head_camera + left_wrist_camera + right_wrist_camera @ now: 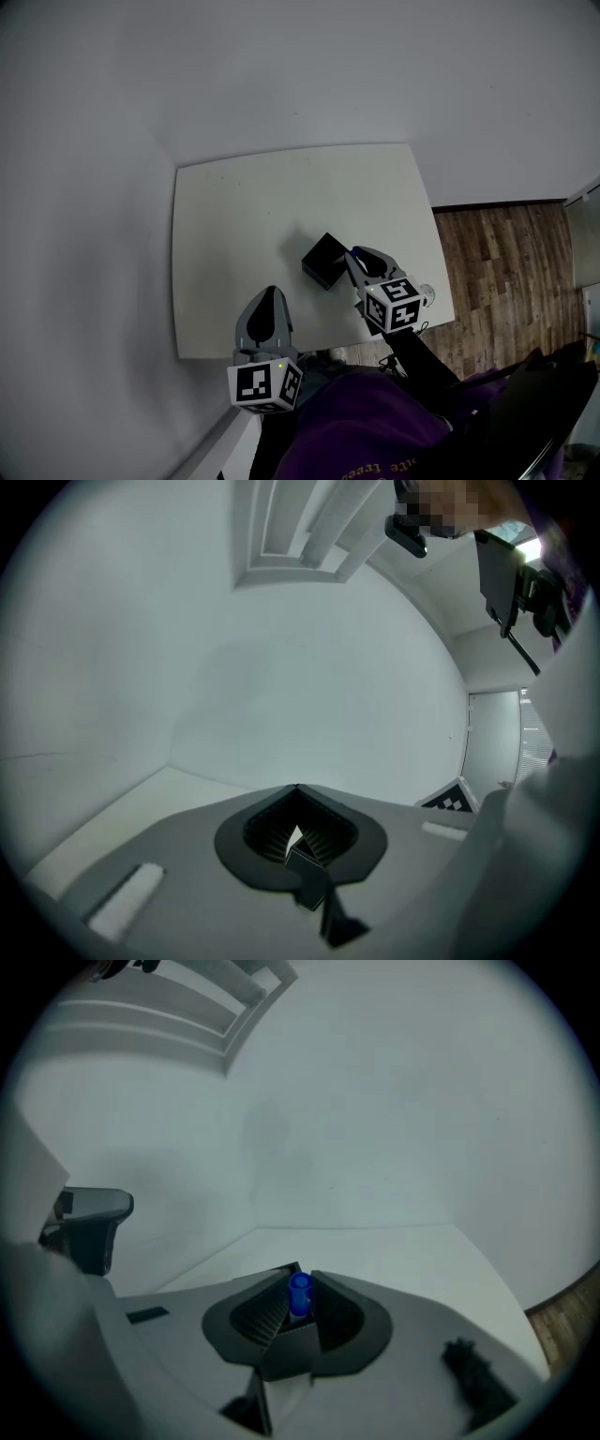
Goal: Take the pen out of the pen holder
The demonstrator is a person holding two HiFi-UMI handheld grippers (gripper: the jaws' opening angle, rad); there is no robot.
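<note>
The right gripper (356, 255) has its fingers clamped on a blue pen (298, 1294) just beside the black pen holder (323, 260). The left gripper (270, 292), fingers together, hovers apart from it over the surface (234, 206).

The holder (325, 260) stood near the bench's (234, 206) front right. The right gripper (354, 254), jaws shut on the pen (298, 1293), blocked its right side. Wide bench room lay behind it and to its left. Walls (94, 187) closed the back and left edges; the right edge opened onto floor (497, 262).

Pen (298, 1292): only the blue end shows; the shaft lies hidden inside the right claw (300, 1271), between its closed jaws.
</note>
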